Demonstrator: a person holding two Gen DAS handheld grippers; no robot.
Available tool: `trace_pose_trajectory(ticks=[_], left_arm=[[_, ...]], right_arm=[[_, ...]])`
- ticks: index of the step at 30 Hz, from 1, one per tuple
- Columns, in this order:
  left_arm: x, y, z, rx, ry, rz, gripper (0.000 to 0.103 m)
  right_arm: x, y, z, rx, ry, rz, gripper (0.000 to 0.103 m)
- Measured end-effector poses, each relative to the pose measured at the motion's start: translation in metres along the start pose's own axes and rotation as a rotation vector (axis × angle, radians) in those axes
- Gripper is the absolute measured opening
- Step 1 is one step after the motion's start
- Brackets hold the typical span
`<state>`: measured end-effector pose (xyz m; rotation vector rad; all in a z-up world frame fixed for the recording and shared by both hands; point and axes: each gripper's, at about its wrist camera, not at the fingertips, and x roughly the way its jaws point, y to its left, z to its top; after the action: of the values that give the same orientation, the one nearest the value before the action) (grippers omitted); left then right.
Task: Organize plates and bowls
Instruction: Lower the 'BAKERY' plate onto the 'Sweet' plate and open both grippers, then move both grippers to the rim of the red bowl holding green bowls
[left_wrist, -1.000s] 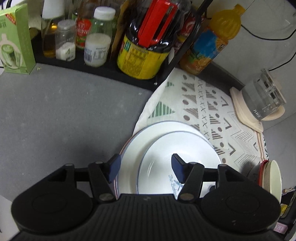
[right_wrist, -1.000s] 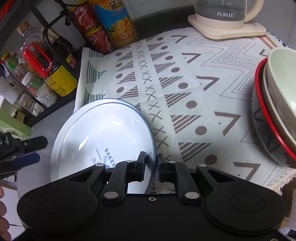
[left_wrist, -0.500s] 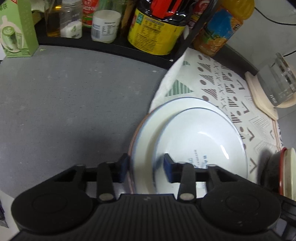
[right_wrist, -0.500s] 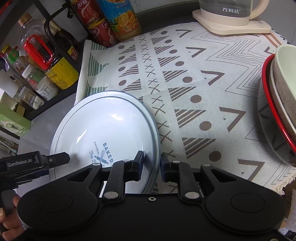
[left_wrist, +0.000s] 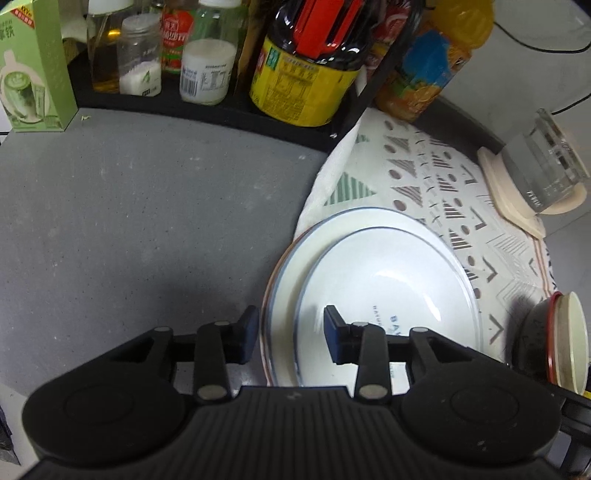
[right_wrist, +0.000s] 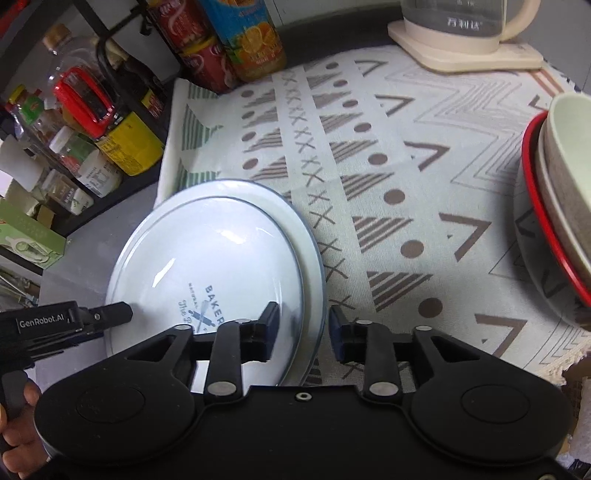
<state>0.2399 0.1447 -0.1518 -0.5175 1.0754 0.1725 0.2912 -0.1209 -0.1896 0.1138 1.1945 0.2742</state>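
Glossy white ceramic plates (right_wrist: 207, 258) w/ glare; matt woven cloth (right_wrist: 424, 155), printed; counter (left_wrist: 147, 221) rough grey, speckled; grippers matt black plastic.

I see two white, blue-rimmed plates (right_wrist: 221, 258) stacked flat, the smaller top one off-centre and printed with "BAKER", lying on the cloth's (right_wrist: 406, 184) left edge. On the cloth's right edge sit nested bowls (right_wrist: 561, 206), red-rimmed, the innermost pale green.

A kettle (right_wrist: 469, 26) stands on the patterned cloth (right_wrist: 406, 166) near shelf bottles (left_wrist: 207, 51).
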Motion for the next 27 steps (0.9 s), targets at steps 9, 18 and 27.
trace_pose_trajectory(ticks=[9, 18, 27], left_arm=[[-0.025, -0.008, 0.003, 0.040, -0.050, -0.016, 0.076], [-0.033, -0.034, 0.001, 0.120, -0.039, -0.057, 0.082], [-0.043, -0.070, 0.002, 0.149, -0.068, -0.100, 0.086]], right_arm=[[-0.037, 0.002, 0.000, 0.028, -0.089, -0.019, 0.067], [-0.088, -0.005, -0.008, 0.035, -0.221, -0.059, 0.100], [-0.117, -0.026, -0.010, 0.032, -0.255, -0.086, 0.103]])
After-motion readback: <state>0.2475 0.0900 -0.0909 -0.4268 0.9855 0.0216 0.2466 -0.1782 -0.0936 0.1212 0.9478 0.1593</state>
